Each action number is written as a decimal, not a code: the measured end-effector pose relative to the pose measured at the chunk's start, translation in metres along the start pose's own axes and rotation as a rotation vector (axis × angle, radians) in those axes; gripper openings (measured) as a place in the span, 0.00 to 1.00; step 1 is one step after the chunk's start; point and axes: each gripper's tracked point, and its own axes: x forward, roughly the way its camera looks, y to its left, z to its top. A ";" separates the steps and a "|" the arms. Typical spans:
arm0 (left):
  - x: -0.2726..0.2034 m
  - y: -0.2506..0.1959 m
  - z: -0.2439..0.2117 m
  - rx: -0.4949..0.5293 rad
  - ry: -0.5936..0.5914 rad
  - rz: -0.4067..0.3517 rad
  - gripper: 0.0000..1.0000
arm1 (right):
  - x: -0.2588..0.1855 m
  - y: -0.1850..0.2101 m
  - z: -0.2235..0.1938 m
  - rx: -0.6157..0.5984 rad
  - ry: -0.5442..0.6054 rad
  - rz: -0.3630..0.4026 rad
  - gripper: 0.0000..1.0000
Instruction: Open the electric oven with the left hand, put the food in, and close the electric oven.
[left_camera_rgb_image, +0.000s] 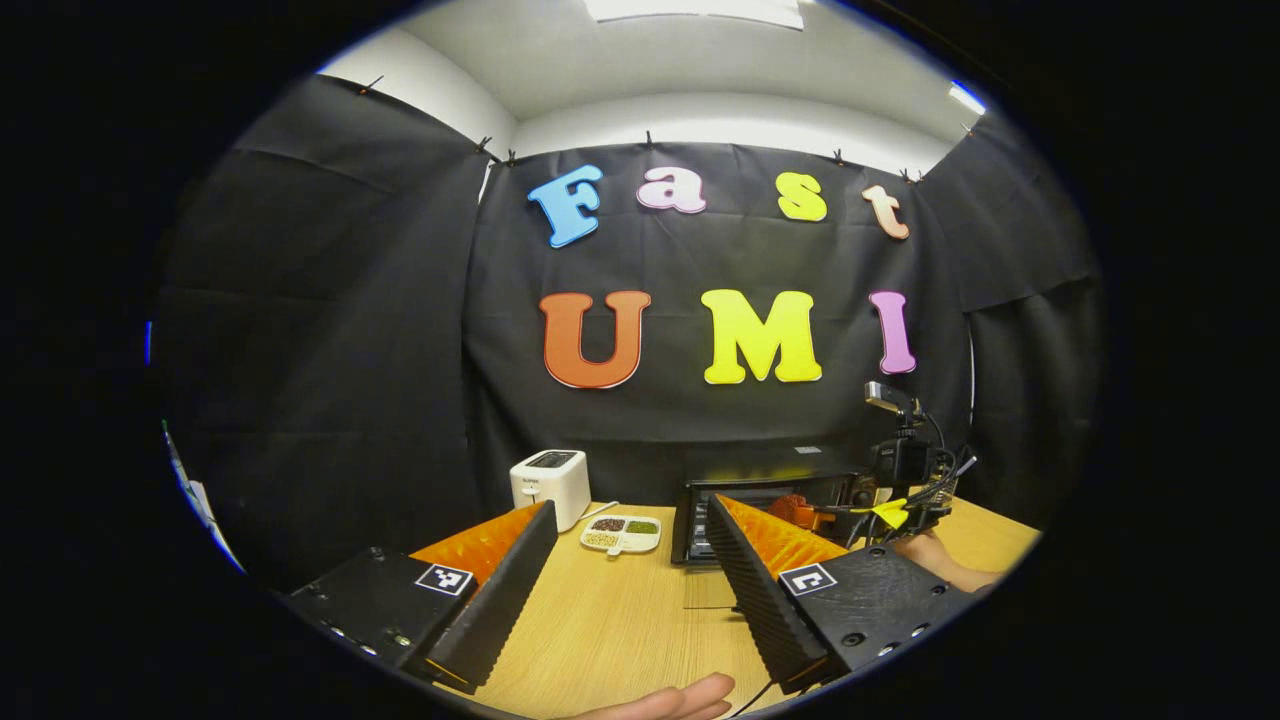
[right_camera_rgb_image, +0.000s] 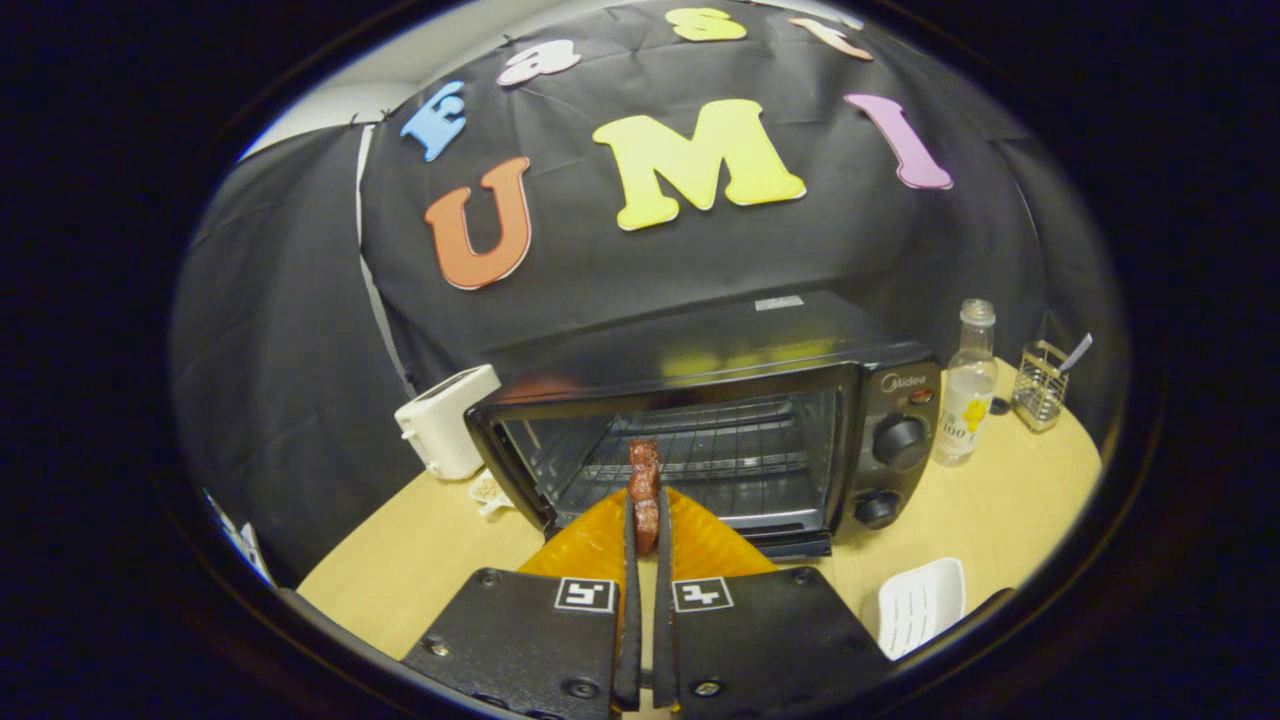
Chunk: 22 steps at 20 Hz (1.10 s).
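my right gripper (right_camera_rgb_image: 645, 520) pinches a thin strip of food (right_camera_rgb_image: 645, 495) before the open electric oven (right_camera_rgb_image: 700, 440), my left gripper (left_camera_rgb_image: 630, 560) open; a weak pinch could drop it short of the rack.

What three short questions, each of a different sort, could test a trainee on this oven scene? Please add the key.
1. True or false: the right gripper is shut on the reddish-brown food strip in front of the black electric oven.
2. In the right gripper view, what stands just right of the oven's control knobs? A. a red kettle B. a clear glass bottle C. a blue bowl
3. Fill the gap: the left gripper hangs over the wooden table with its jaws ____.

Key: 1 true; 2 B; 3 open.
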 end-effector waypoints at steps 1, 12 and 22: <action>0.001 0.005 -0.001 0.012 0.001 0.013 0.95 | 0.007 0.000 0.000 0.030 -0.008 0.006 0.08; 0.001 0.014 -0.012 0.007 0.031 0.032 0.95 | 0.090 -0.016 -0.002 0.526 -0.012 0.030 0.08; 0.001 0.003 -0.032 0.007 0.095 -0.007 0.96 | 0.094 -0.040 -0.004 0.457 -0.041 -0.078 0.19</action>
